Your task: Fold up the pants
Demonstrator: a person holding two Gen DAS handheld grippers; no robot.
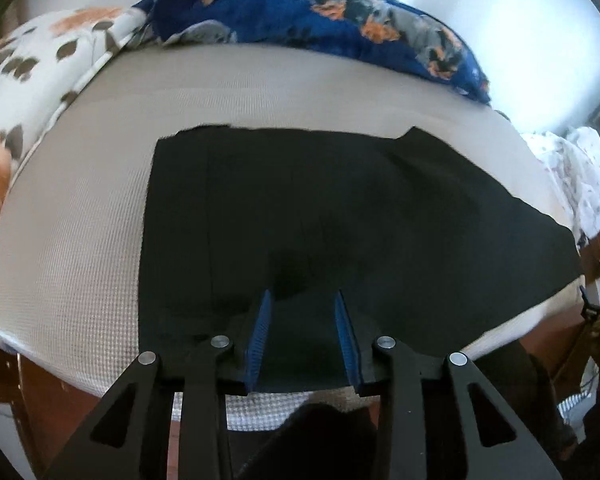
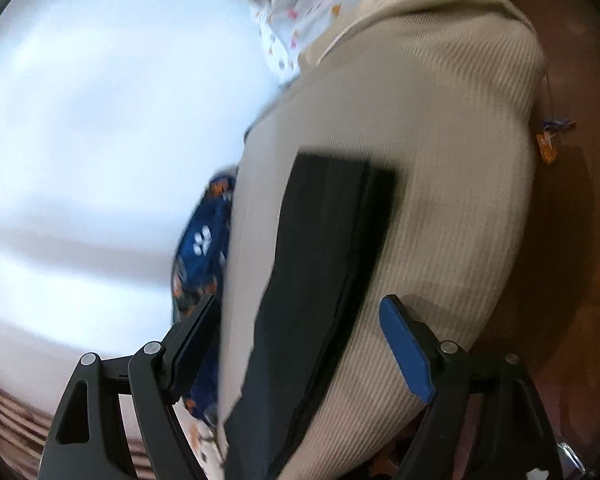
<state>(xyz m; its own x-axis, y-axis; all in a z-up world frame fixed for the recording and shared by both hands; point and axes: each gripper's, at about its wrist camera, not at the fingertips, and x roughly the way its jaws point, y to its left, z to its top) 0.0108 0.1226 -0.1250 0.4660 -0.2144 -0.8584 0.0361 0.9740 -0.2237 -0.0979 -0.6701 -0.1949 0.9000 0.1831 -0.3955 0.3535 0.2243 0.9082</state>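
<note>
A bed covered in a beige, waffle-textured bedspread (image 1: 80, 240) fills both views, with a pale bright wall behind it and reddish-brown floor showing past its edges. On that bedspread lie the black fabric pants (image 1: 340, 208), spread flat and folded into a broad dark panel that reaches from the middle of the bed to its near edge and tapers off toward the right side; in the right wrist view the same pants (image 2: 320, 260) run as a long, narrow, layered strip up the middle of the bedspread. My left gripper (image 1: 305, 332) hangs over the near edge of the pants with its blue ribbed pads parted a little; the cloth lies under and between them, but the pads do not press on it. My right gripper (image 2: 300, 344) stands wide open, one finger on each side of the dark strip, clear of the fabric and touching nothing. Beyond the pants, along the far edge of the bed, sits a navy blue cloth printed with dogs (image 1: 320, 20), and beside it at the left corner a white quilt with brown and orange patches (image 1: 32, 64). At the right end of the bed a white cloth with small coloured specks (image 2: 300, 8) is bunched up.
</note>
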